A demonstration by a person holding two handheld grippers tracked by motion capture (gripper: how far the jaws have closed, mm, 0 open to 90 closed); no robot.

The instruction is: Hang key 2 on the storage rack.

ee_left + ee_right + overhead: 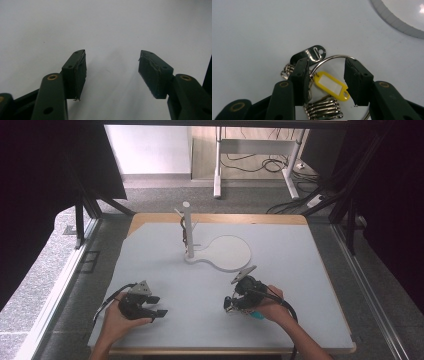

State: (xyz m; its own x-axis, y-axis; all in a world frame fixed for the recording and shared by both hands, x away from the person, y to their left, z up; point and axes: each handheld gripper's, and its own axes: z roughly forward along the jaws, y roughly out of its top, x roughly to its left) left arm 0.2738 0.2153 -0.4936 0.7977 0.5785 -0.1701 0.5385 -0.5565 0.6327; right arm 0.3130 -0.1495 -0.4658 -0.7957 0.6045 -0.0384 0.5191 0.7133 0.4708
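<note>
— Over at the right gripper (325, 80): jaws down over a bunch of keys (322, 86) lying flat on the pale table mat (200, 290); not clenched; a gap visible between the pads, the yellow key tag (332, 85) and part of the large metal ring (332, 60) sitting in that gap; left pad right against the ring's edge, right pad just beside the tag; no firm grasp to be made out.

— And around the bunch?

— A dark oval fob (310, 55) pointing away past the jaw tips; silver clips (324, 110) fanned out close to the camera; more clips (287, 70) tucked behind the left jaw; curved rim of a white round base (397, 22) up in the far corner of the right gripper view.

— From above?

— Right gripper (231, 304) low on the mat, near the front edge, right of centre, held in the right hand (270, 306); white stand (189, 232) with its post and pegs well apart, further back near the middle; its round base (227, 252) between post and gripper.

— Left side?

— Left gripper (157, 306) resting in the left hand (120, 317), front left of the mat; jaws released and spread, with bare mat (112, 37) between the pads; well apart from the keys.
</note>
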